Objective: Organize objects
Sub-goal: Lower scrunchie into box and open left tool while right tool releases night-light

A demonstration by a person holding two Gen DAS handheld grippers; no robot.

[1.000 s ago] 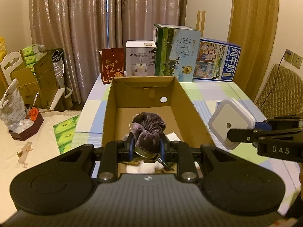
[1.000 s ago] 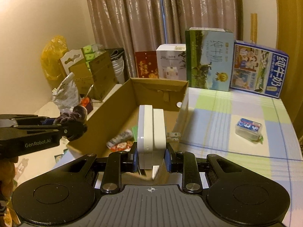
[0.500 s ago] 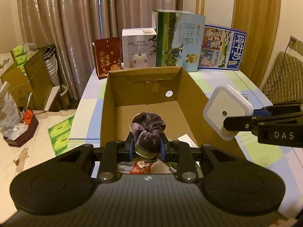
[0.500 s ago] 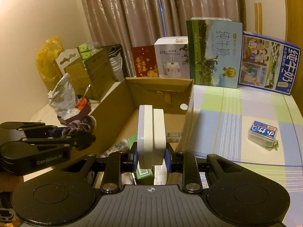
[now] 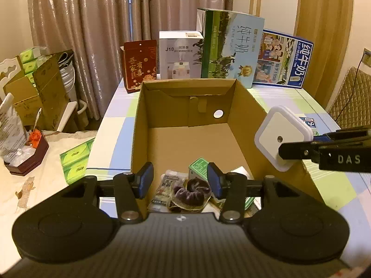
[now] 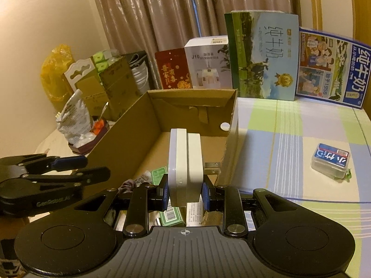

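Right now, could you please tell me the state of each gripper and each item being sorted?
left gripper: open, empty, above the box's near end.
right gripper: shut on the white plug-in light, held over the box.
white plug-in light: gripped, upright, prongs pointing right.
purple scrunchie: released, lying in the box on packets.
cardboard box: open-topped, partly filled.
small plastic case: outside the box, on the tablecloth.

Two black handheld grippers: the left gripper (image 5: 180, 183) has blue finger pads (image 5: 147, 182) and silver screws. The right gripper (image 6: 184, 195) matches it, its side lettered "DAS".
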